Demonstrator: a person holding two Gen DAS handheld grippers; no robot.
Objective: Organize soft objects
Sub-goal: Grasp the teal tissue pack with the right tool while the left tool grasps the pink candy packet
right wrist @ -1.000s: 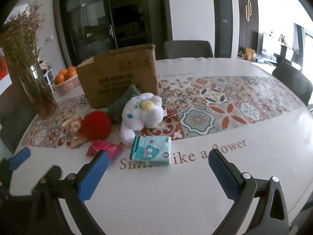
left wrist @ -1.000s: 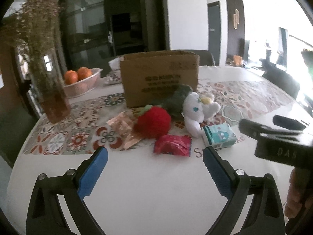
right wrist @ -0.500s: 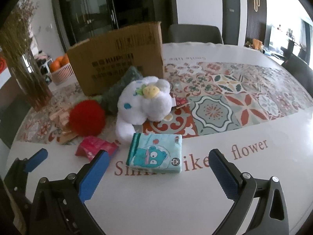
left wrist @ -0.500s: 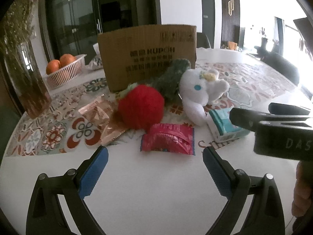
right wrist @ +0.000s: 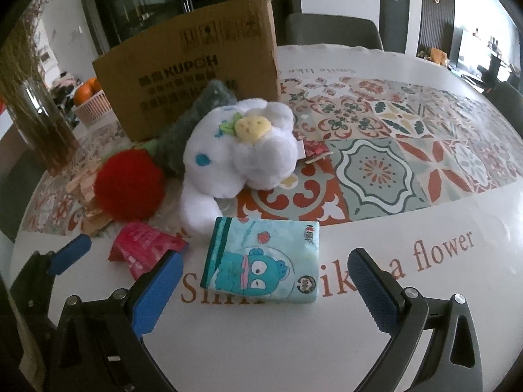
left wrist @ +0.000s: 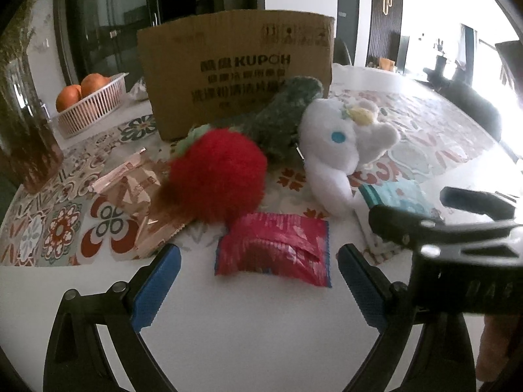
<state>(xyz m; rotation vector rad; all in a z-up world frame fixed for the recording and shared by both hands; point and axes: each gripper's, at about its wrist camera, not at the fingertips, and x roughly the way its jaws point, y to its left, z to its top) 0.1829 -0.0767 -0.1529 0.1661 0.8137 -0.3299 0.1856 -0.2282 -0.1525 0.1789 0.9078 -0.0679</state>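
A red plush strawberry (left wrist: pixel 217 174), a dark green plush (left wrist: pixel 281 116) and a white plush dog (left wrist: pixel 343 143) lie before an open cardboard box (left wrist: pixel 235 72). A red snack packet (left wrist: pixel 274 250) lies just ahead of my open, empty left gripper (left wrist: pixel 258 289). A teal tissue pack (right wrist: pixel 263 261) lies between the fingertips of my open, empty right gripper (right wrist: pixel 264 290), which also shows in the left wrist view (left wrist: pixel 457 215). The right wrist view also shows the strawberry (right wrist: pixel 129 189), white dog (right wrist: pixel 238 153), green plush (right wrist: pixel 196 114), box (right wrist: pixel 193 72) and red packet (right wrist: pixel 147 250).
A gold snack packet (left wrist: pixel 137 196) lies left of the strawberry. A basket of oranges (left wrist: pixel 88 101) and a glass vase of dried stems (left wrist: pixel 26 130) stand at the back left. A small red wrapper (right wrist: pixel 313 150) lies right of the dog. The patterned table runner (right wrist: pixel 408 150) spans the white table.
Both grippers have moved forward toward the objects. The red packet now lies close to the left fingertips and the tissue pack between the right fingertips. Both jaws stay open.
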